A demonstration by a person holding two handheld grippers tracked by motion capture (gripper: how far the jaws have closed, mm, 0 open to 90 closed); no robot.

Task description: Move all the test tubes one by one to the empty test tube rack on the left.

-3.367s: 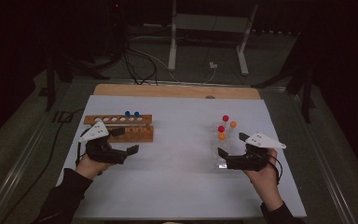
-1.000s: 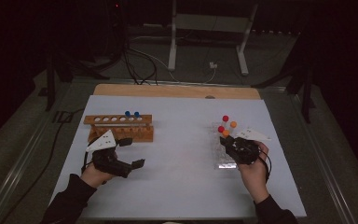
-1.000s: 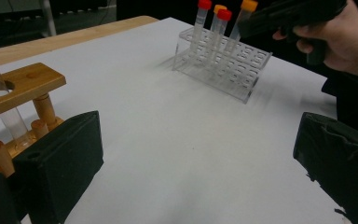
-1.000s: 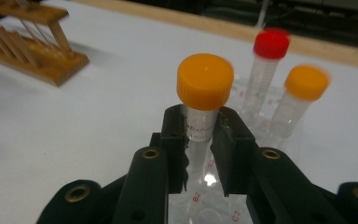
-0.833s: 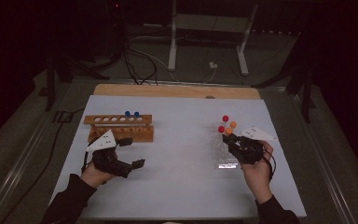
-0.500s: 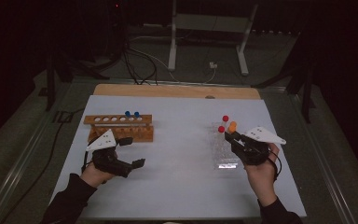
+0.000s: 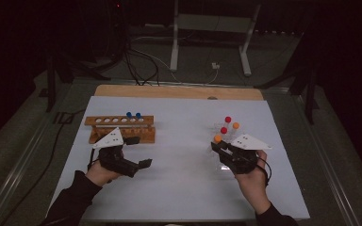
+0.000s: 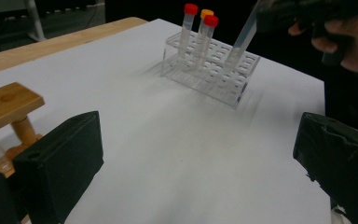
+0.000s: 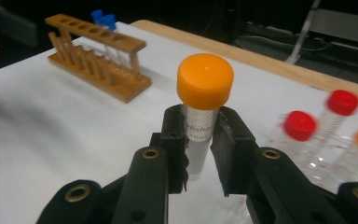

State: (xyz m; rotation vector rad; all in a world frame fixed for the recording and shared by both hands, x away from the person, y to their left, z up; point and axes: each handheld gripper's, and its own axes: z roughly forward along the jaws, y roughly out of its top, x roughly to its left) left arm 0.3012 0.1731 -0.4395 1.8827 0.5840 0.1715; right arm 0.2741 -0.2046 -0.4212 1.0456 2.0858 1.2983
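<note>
A: Right gripper status?
B: Clamped on an orange-capped tube, tilted, its tip just clear of the clear rack.
A: Progress?
B: Early, I judge. Two blue-capped tubes sit in the wooden rack, well left of the clear rack. Three capped tubes stand in the clear rack's far end, awaiting transfer.
A: Left gripper?
B: Jaws spread, holding nothing, just in front of the wooden rack.

So it's a table with a white sheet over a wood top. On it: a wooden tube rack on the left and a clear plastic rack on the right.
</note>
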